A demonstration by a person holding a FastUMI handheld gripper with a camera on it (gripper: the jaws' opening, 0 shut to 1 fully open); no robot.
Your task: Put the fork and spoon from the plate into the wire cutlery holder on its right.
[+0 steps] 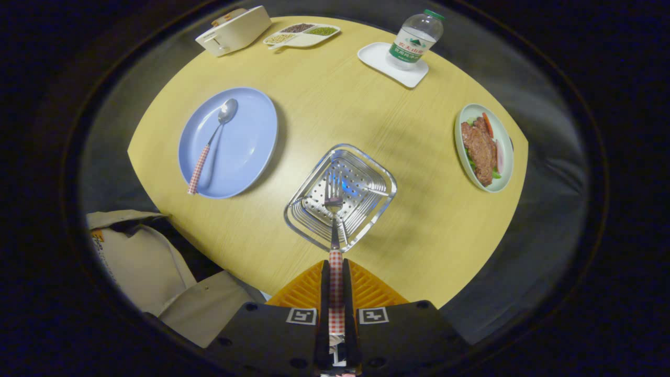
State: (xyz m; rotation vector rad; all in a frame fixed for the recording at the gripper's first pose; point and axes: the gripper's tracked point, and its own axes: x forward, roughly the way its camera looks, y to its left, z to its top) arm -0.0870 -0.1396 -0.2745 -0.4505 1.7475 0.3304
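My gripper is shut on the checked handle of a fork. The fork points straight ahead from the fingers, tines hanging over the open top of the wire cutlery holder, high above the table. To the left of the holder lies a blue plate. On it rests a spoon with the same checked handle, bowl toward the far side, handle end over the plate's near rim.
The round wooden table also carries a plate of meat and vegetables at the right, a water bottle on a white tray, a divided snack dish and a cream toaster at the back. A person's sleeve lies near left.
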